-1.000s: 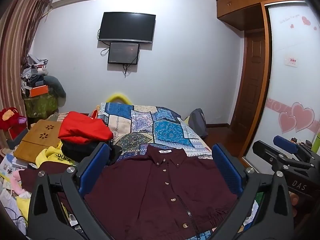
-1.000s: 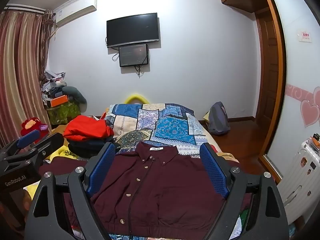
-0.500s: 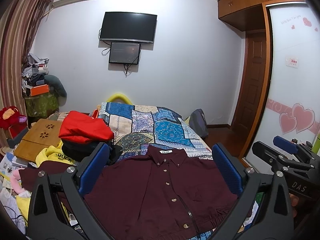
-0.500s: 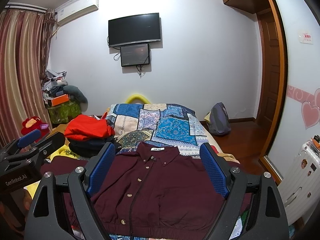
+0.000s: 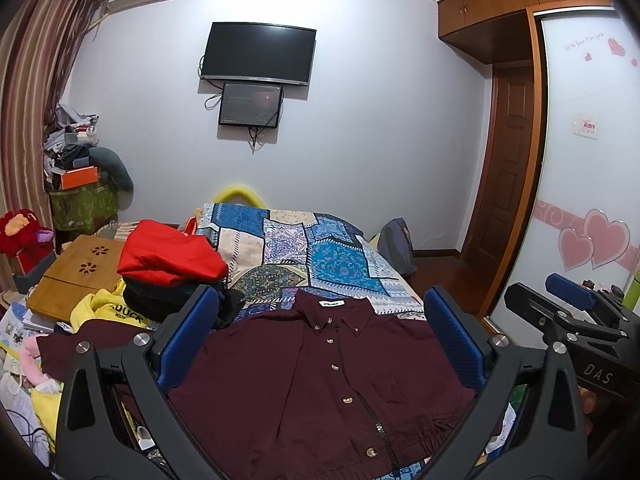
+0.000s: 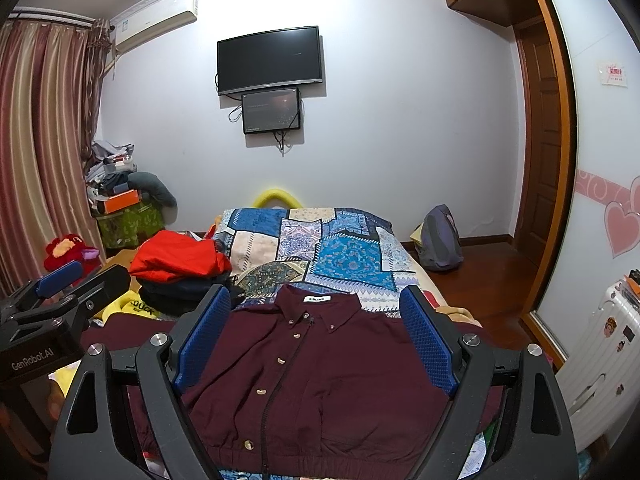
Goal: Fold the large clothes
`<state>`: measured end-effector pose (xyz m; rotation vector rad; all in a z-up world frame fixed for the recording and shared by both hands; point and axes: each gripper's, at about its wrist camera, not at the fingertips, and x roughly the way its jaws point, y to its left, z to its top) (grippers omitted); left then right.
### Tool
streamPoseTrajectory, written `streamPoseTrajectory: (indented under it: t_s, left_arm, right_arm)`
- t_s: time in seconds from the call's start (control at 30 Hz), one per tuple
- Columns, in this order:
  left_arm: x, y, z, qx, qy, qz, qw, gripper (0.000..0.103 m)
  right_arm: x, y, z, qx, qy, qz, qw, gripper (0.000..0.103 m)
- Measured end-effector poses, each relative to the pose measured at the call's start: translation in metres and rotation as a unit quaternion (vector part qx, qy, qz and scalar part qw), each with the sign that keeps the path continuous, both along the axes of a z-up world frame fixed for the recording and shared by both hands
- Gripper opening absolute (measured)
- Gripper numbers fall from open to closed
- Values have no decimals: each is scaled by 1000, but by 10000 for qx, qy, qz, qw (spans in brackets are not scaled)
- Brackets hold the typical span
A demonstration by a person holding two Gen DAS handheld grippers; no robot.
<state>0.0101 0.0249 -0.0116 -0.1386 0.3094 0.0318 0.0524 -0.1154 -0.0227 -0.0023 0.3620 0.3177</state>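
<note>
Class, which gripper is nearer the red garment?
Left. The left gripper hovers over the shirt's left half, closer to the red garment; the right gripper is farther right.

Pale lilac wall (image 5: 380,120) bearing a black wall-mounted television (image 5: 258,53); striped brown curtain (image 6: 40,140) at left — brown wooden door (image 5: 506,160), reddish wood floor (image 6: 480,280) at right.
</note>
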Motion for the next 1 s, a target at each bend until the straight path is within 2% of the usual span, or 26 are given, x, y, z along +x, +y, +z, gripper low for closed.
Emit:
streamPoseTrajectory:
  t_s: [1.0]
  left_arm:
    - [3, -5, 3, 26, 20, 9, 10000, 103]
  right_arm:
    - [-1, 1, 2, -5, 22, -15, 10000, 84]
